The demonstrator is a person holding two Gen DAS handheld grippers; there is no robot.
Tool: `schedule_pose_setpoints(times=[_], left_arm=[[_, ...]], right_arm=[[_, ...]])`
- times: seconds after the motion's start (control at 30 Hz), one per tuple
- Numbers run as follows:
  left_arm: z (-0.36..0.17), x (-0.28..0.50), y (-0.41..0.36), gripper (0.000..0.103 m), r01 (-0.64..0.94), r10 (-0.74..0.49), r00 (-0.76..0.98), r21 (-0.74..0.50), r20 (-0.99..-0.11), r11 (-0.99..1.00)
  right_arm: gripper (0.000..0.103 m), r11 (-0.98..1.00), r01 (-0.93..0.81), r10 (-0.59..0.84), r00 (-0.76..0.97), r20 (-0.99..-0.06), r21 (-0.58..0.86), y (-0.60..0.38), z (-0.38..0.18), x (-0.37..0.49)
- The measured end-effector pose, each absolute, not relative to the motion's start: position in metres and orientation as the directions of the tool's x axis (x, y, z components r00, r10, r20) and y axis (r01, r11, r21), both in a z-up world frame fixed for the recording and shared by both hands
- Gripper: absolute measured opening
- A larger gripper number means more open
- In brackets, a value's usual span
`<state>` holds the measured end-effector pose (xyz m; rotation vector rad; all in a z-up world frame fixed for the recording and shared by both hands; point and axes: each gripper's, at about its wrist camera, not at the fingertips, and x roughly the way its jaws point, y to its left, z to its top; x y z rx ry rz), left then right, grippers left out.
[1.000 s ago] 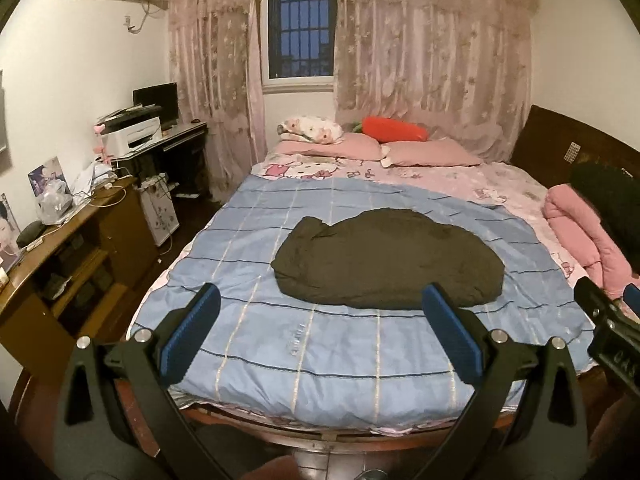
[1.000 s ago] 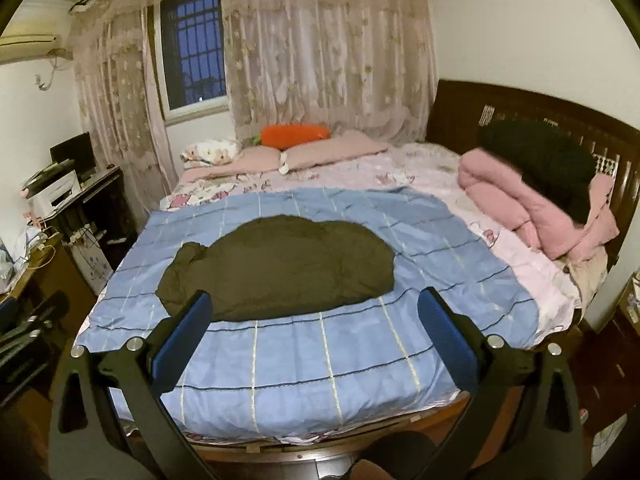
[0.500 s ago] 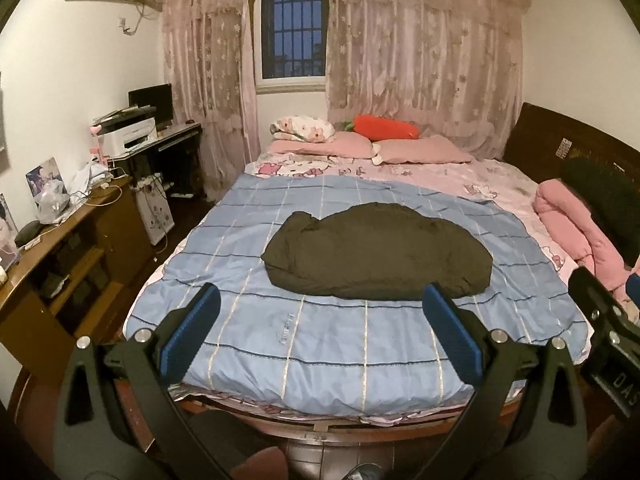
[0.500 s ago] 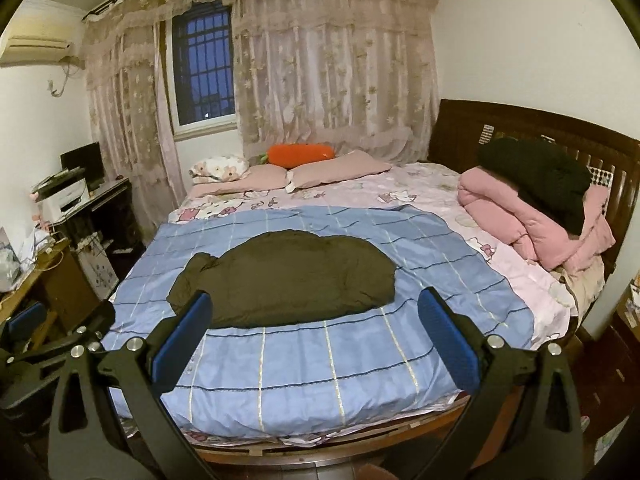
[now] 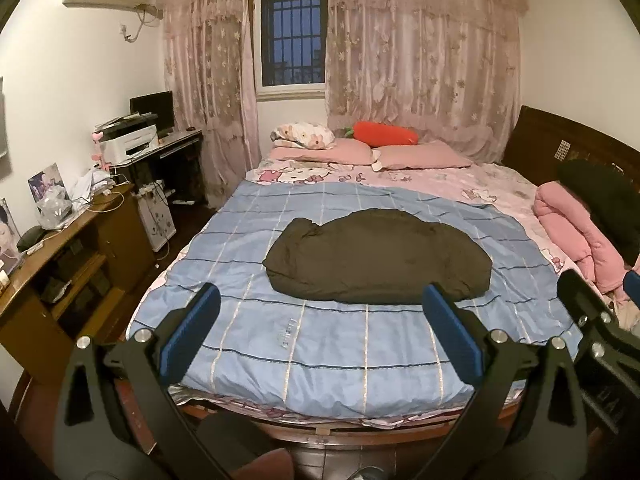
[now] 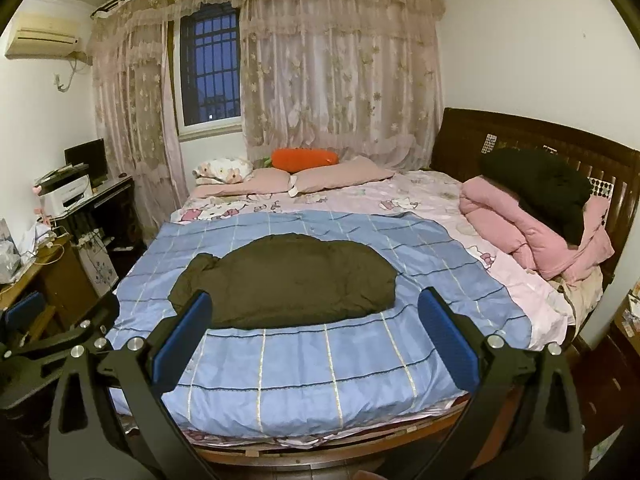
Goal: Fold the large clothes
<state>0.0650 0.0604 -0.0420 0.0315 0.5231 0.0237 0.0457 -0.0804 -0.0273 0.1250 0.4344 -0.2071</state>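
Note:
A dark olive padded garment [image 5: 378, 254] [image 6: 286, 282] lies folded into a compact oblong bundle on the blue checked cover [image 5: 320, 344] [image 6: 320, 356] in the middle of the bed. My left gripper [image 5: 320, 312] is held back off the foot of the bed, open, nothing between its blue pads. My right gripper [image 6: 314, 312] is likewise open and empty, well short of the garment. Each gripper shows at the edge of the other's view.
Pink pillows [image 5: 420, 156], an orange bolster [image 5: 384, 134] and a floral cushion sit at the bed's far side. A folded pink quilt [image 6: 532, 236] with a black garment [image 6: 540, 192] on it lies by the dark headboard at the right. A wooden desk [image 5: 60, 248] and printer [image 5: 128, 144] stand on the left.
Both grippers have drawn back and risen away from the bed, so the garment looks smaller and more of the room shows. The garment has not moved.

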Motion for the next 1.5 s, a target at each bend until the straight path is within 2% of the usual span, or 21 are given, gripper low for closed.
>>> schedule_pose_setpoints(times=[1.5], left_arm=[[-0.049,0.060,0.082,0.101,-0.036,0.043,0.857,0.024,-0.513,0.999]], right_arm=[[0.102,0.977,0.203,-0.153,0.885,-0.439,0.068,-0.066,-0.026,0.050]])
